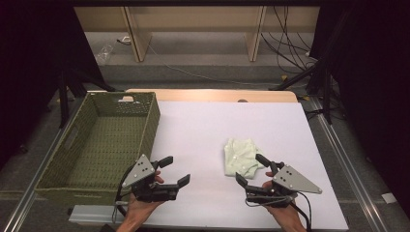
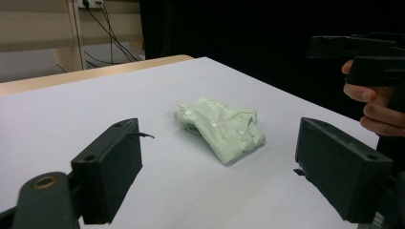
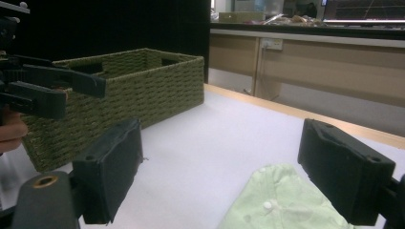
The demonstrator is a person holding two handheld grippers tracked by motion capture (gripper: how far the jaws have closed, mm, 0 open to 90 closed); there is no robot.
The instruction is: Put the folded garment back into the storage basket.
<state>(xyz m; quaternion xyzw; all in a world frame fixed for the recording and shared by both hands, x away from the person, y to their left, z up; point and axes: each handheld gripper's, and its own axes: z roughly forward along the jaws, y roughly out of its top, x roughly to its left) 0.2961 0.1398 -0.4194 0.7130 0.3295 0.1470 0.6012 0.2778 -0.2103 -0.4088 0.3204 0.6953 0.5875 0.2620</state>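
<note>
Overhead, white table (image 1: 203, 130) — dark curtains, cables on grey floor (image 1: 208, 67).

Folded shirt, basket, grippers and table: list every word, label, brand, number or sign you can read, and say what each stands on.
No readable text.
Folded pale green shirt: white buttons, no tag or print showing.
Woven green basket: no label.
Left gripper and right gripper: plain grey plates and black fingers, unmarked.
White table: no writing.
Shelf in the background of the right gripper view: items too blurred to read.
</note>
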